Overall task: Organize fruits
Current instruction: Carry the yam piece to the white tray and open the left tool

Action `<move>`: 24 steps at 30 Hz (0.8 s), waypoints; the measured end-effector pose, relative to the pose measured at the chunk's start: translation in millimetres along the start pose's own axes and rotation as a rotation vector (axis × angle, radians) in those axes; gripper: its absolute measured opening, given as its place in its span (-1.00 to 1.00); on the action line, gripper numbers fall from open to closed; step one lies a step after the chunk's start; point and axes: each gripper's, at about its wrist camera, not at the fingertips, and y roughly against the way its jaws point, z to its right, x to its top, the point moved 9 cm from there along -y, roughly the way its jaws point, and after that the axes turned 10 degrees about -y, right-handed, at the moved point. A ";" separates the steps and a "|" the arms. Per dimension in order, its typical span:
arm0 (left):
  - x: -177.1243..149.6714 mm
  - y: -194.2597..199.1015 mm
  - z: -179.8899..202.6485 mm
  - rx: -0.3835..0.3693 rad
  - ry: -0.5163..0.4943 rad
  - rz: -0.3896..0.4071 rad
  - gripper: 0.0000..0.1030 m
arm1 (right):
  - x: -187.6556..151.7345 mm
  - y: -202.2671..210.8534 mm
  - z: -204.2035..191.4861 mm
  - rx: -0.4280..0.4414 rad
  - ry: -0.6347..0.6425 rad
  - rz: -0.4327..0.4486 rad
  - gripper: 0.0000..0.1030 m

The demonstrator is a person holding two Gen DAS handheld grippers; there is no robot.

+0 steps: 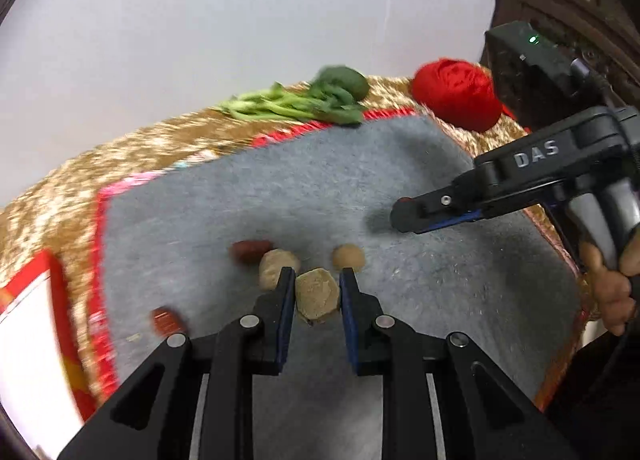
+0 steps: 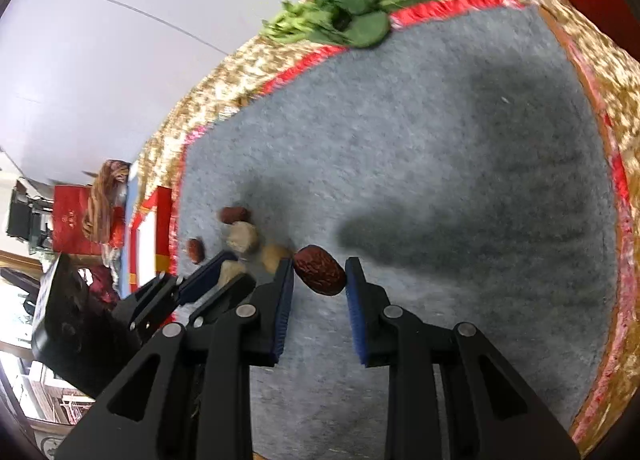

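Observation:
My left gripper (image 1: 317,290) is shut on a tan longan (image 1: 317,295), held above the grey felt mat (image 1: 280,188). Two more tan longans (image 1: 278,267) (image 1: 348,257) and two red dates (image 1: 250,250) (image 1: 166,320) lie on the mat beyond it. My right gripper (image 2: 319,274) is shut on a wrinkled red date (image 2: 320,269) above the mat (image 2: 440,140). In the right wrist view the left gripper (image 2: 216,272) shows at the left, with longans (image 2: 243,237) and dates (image 2: 234,215) (image 2: 195,250) near it. In the left wrist view the right gripper (image 1: 404,214) reaches in from the right.
Leafy greens (image 1: 304,102) (image 2: 352,8) lie at the mat's far edge. A red yarn ball (image 1: 458,94) sits at the far right on the gold sequin cloth (image 1: 120,152). A red-and-white box (image 1: 36,320) is at the left. A dark cabinet (image 1: 560,40) stands behind.

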 end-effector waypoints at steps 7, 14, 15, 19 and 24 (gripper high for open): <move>-36.9 70.5 -66.3 0.181 0.133 0.015 -0.59 | -22.3 -27.2 -72.7 0.083 0.100 -0.031 -0.45; -108.0 126.7 -143.1 0.349 0.332 -0.032 -0.59 | -85.6 -81.3 -173.9 0.182 0.264 -0.130 -0.45; -116.7 130.6 -148.4 0.366 0.342 -0.042 -0.59 | -96.5 -88.9 -185.7 0.189 0.283 -0.143 -0.45; -154.1 136.8 -168.2 0.391 0.379 -0.110 -0.59 | -132.1 -121.7 -226.2 0.207 0.360 -0.193 -0.45; -176.6 136.8 -181.8 0.403 0.404 -0.158 -0.58 | -168.7 -162.1 -241.8 0.130 0.453 -0.238 -0.45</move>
